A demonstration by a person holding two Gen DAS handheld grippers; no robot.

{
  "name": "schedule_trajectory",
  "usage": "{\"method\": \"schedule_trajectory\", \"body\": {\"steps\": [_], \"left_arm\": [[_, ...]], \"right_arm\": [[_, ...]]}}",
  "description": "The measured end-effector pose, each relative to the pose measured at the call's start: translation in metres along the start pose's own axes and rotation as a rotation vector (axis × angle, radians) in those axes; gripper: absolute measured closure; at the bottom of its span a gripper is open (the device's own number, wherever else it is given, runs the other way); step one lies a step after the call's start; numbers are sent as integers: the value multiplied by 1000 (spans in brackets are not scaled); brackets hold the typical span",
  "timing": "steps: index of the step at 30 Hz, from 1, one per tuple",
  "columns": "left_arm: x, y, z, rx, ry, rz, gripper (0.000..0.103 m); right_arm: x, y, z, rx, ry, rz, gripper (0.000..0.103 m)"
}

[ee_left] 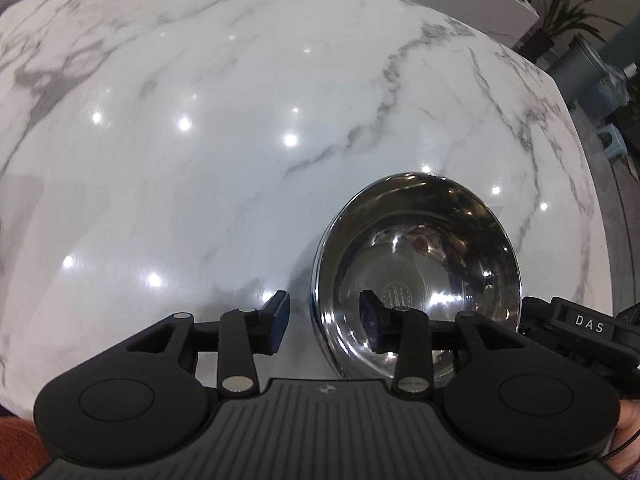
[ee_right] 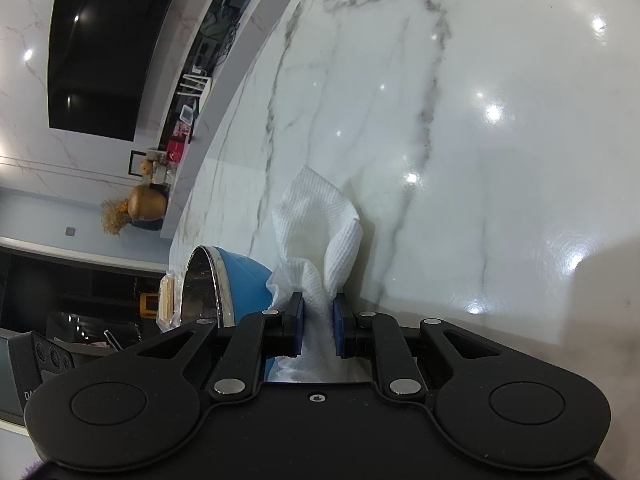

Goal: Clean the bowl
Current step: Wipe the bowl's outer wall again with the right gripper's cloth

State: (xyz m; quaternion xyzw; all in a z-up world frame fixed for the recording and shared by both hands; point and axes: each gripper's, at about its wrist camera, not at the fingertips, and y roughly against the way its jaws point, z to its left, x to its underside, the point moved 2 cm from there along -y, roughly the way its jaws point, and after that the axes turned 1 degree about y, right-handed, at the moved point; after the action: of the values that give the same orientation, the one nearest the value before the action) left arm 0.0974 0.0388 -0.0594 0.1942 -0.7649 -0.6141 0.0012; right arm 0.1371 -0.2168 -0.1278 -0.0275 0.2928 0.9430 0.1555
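The left jaws (ee_left: 324, 322) stand partly apart astride the near rim of the steel bowl (ee_left: 416, 276) on the marble bench (ee_left: 200, 140), not pinching it. The right jaws (ee_right: 318, 322) clamp a paper towel (ee_right: 316, 232) just right of the bowl; best to steady the rim firmly before wiping inside.

Bright overhead spots glare on the marble countertop (ee_left: 240, 140); fisheye-bent edges.

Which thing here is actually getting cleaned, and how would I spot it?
Look at the white marble table. Near its edge sits a bowl, mirror-shiny inside and blue outside. The only other loose thing is a soft white paper towel; the bowl is round and hard.
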Motion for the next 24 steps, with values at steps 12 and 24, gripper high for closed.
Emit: {"method": "schedule_trajectory", "body": {"steps": [12,24], "left_arm": [[13,4,-5,6,9,24,68],[11,1,-13,-48,-102,25,88]], "right_arm": [[-2,2,-4,4,8,0,89],[-5,15,0,-64,3,-30,89]]}}
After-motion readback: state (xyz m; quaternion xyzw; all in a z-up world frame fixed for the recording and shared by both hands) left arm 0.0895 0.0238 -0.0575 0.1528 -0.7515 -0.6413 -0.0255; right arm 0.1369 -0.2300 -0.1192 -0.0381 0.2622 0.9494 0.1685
